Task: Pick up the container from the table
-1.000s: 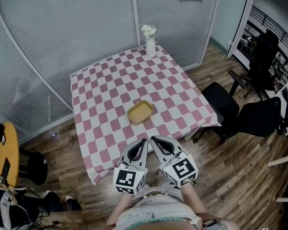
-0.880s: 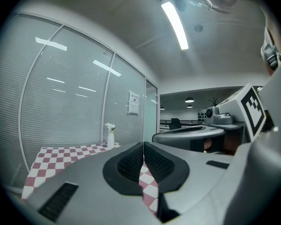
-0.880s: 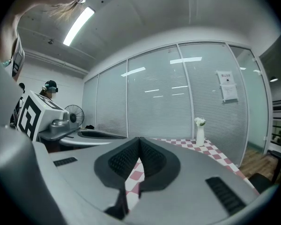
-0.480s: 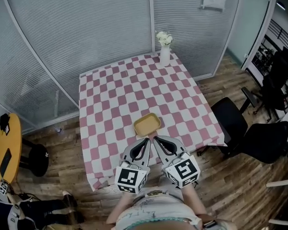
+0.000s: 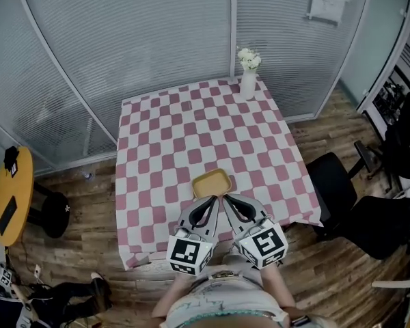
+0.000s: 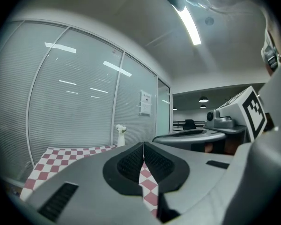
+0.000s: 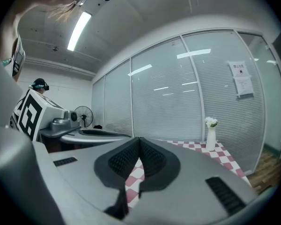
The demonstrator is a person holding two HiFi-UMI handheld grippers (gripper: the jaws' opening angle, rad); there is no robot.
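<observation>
A shallow yellow container point(image 5: 212, 182) lies on the pink-and-white checked table point(image 5: 157, 149), near its front edge. My left gripper point(image 5: 210, 201) and right gripper point(image 5: 224, 199) are held side by side just short of the container, tips close to its near rim. Both are shut with nothing between the jaws. In the left gripper view the shut left gripper point(image 6: 143, 146) points over the table; the container is hidden there. The right gripper view shows the shut right gripper point(image 7: 139, 142) likewise, container out of sight.
A white vase with flowers point(image 5: 247, 77) stands at the table's far right corner, also vase point(image 6: 120, 136) and vase point(image 7: 210, 135). Black office chairs point(image 5: 359, 203) sit to the right. A yellow round table point(image 5: 10, 197) is at the left. Glass partition walls stand behind.
The view has shifted so the table and container have come closer and more central. The grippers' tips now lie nearer the container's near rim. Both stay shut.
</observation>
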